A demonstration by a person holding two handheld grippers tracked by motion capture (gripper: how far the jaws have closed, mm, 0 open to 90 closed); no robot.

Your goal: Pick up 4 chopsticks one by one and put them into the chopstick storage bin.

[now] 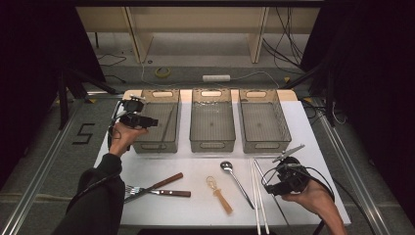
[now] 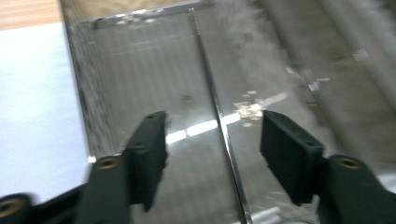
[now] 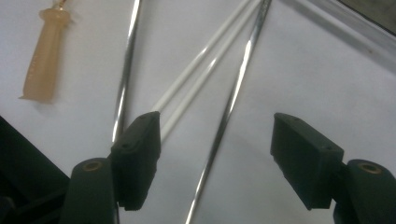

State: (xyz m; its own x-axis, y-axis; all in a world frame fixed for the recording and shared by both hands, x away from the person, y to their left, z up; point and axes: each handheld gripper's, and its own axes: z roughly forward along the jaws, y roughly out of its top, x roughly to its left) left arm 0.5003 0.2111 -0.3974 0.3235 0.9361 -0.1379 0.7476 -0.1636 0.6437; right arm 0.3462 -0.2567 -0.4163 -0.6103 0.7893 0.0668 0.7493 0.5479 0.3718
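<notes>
Left tongs (image 2: 212,154): jaws apart, empty, over the left bin (image 1: 147,147) with a steel rod (image 2: 219,130) inside.
Right tongs (image 3: 215,158): jaws apart, straddling a steel chopstick (image 3: 229,107) near the table's (image 1: 313,132) front right corner.
Handling: thin, stiff, probably slippery; I'd pinch mid-length.

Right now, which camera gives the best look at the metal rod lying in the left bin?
The left gripper view: the rod runs sharp between open jaws. The high view shows it small and faint inside the left bin.
</notes>
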